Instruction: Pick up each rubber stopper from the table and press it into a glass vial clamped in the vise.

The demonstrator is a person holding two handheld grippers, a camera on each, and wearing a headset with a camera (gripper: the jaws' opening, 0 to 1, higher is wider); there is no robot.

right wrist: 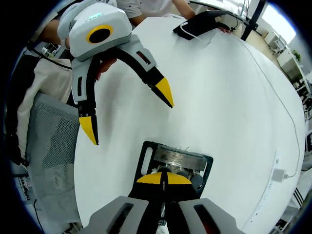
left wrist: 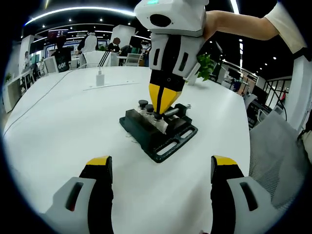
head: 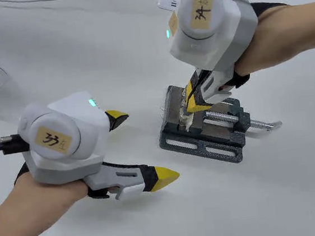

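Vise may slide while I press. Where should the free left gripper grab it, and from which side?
Likely the slotted base flange of the vise, approached low from where the left gripper hovers. That foot is thin, flat and faces it, while the right gripper stands shut over the vials on top.

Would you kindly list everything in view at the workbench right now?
table: one, white, beneath everything.
vise: one, dark grey, on the table, right of centre.
stoppered vials: seemingly three, black stoppers, clamped in the vise.
charger: one, white with cable, far side of table.
left tool: one, white with yellow tips, open, above bare table beside the vise.
right tool: one, same colours, shut, tips down at a vial.
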